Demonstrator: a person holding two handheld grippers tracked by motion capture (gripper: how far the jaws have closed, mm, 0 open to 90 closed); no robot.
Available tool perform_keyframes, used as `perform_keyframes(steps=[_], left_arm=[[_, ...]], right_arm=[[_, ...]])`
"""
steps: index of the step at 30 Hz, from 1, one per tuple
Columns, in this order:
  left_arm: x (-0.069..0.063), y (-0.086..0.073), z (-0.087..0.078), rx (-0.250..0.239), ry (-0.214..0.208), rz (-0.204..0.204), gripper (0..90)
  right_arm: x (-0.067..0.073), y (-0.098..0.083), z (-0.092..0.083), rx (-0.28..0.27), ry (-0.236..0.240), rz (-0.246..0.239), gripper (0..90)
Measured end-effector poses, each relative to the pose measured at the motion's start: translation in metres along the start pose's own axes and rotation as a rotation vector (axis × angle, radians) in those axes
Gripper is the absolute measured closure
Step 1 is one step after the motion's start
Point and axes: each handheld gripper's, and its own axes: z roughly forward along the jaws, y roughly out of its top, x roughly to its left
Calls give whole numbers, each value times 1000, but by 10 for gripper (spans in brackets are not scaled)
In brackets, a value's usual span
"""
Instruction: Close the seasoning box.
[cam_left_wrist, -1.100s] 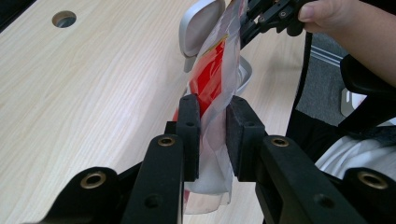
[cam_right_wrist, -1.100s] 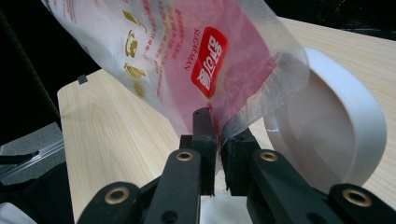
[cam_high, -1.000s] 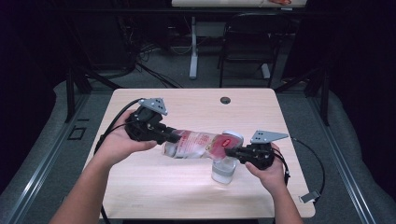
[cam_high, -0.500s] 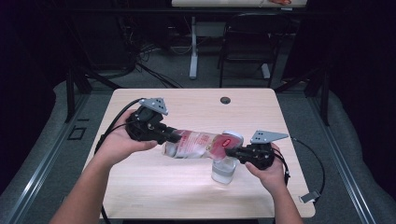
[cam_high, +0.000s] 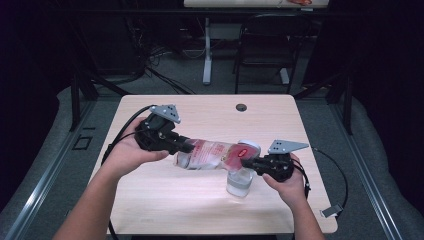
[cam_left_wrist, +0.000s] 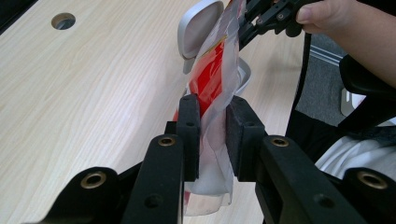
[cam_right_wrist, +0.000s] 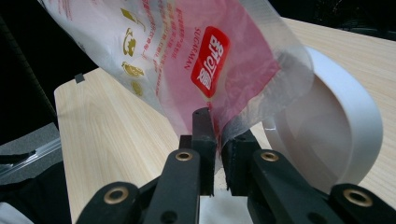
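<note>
On the surface (cam_high: 165, 200) I hold a plastic bag (cam_high: 210, 154) stretched between both grippers, above a clear cup (cam_high: 240, 181). The left gripper (cam_high: 184, 146) is clamped on one end of the bag, the film pinched between its fingers (cam_left_wrist: 189, 135). The right gripper (cam_high: 247, 162) is clamped on the other end, near the red label. I judge the thin film could slip or tear if I pull harder, spilling beside the cup.

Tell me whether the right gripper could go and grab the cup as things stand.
Probably not yet. The right gripper is shut on one end of the plastic bag, whose other end the left gripper pinches. The cup sits just beneath, close by, but the right gripper's jaws are occupied.
</note>
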Motion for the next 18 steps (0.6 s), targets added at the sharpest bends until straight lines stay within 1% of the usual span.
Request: perform_keyframes(steps=[13,18], left_arm=[[-1,1,0,0,-1,-1,769],[-1,2,0,4,-1,7,769]], right_arm=[[0,0,0,1,-2,-1,842],[0,0,0,0,-2,1,842]])
